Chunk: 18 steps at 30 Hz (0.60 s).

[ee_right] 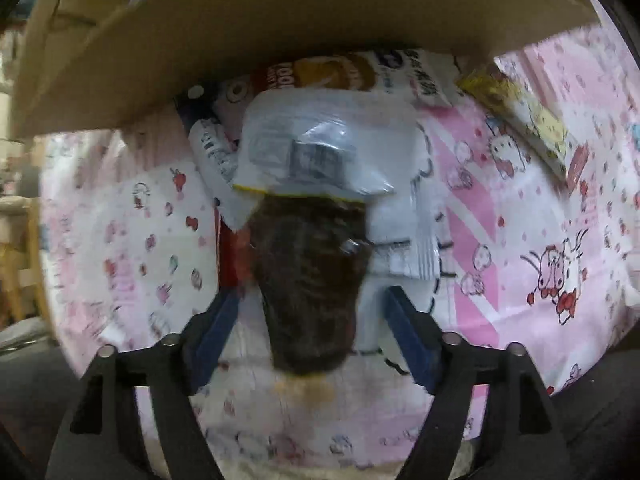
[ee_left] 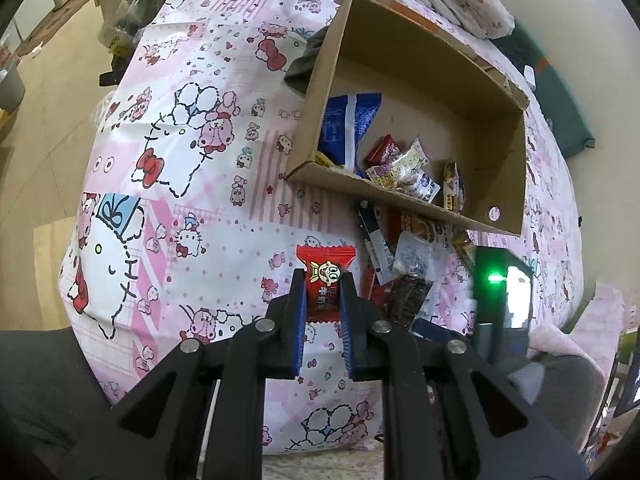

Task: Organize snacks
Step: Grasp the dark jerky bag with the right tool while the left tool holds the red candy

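1. The left gripper (ee_left: 323,280) is clamped on a small red candy wrapper (ee_left: 325,280). Its two black fingers with blue pads press the wrapper from both sides, and the wrapper's top sticks up past the fingertips, above a pink cartoon-print tablecloth (ee_left: 180,160).

2. The right gripper (ee_right: 312,300) points down at the table with its jaws spread wide. A dark brown snack in a clear packet (ee_right: 308,280) lies between the fingers, but the pads stand clear of it on both sides, so nothing is grasped. This view is blurred.

3. A cardboard box (ee_left: 500,152) sits on the cloth, beyond and to the right of the left gripper. Inside lie a blue packet (ee_left: 348,128) and several small wrapped snacks (ee_left: 404,168).

4. A loose pile of snack packets (ee_left: 408,252) lies on the cloth against the box's near wall, just right of the held candy. The brown snack packet is at the near end of this pile.
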Each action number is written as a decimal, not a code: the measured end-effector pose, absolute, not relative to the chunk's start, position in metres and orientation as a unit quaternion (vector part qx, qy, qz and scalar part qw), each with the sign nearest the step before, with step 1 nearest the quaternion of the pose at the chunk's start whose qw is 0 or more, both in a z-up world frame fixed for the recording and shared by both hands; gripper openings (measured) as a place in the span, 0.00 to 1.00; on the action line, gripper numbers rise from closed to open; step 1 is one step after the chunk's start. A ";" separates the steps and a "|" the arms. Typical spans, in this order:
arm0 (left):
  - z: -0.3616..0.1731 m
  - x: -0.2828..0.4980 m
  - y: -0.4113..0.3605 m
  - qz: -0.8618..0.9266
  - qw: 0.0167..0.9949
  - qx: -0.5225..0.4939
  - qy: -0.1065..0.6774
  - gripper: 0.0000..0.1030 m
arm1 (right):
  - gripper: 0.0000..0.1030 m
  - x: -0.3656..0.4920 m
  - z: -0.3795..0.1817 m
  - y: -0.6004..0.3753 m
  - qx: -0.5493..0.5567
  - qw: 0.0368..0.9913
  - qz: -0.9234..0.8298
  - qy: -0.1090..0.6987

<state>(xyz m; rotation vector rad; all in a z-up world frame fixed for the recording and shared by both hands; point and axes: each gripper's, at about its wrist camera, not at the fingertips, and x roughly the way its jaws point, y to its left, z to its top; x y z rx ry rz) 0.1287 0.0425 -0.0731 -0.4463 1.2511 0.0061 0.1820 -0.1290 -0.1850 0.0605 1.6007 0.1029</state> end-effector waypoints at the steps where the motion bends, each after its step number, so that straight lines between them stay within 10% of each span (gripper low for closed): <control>1: -0.073 0.128 0.042 0.003 0.788 -0.207 0.580 0.12 | 0.82 0.180 -0.185 -0.120 -0.002 0.704 0.039 0.709; 5: -0.072 0.126 0.044 0.002 0.788 -0.211 0.579 0.12 | 0.75 0.174 -0.184 -0.112 -0.033 0.727 0.040 0.685; 9: -0.070 0.125 0.045 0.001 0.788 -0.216 0.576 0.12 | 0.48 0.140 -0.171 -0.112 -0.032 0.737 0.071 0.671; 18: -0.068 0.123 0.043 0.001 0.791 -0.212 0.573 0.12 | 0.46 0.114 -0.145 -0.185 0.083 0.731 0.132 0.664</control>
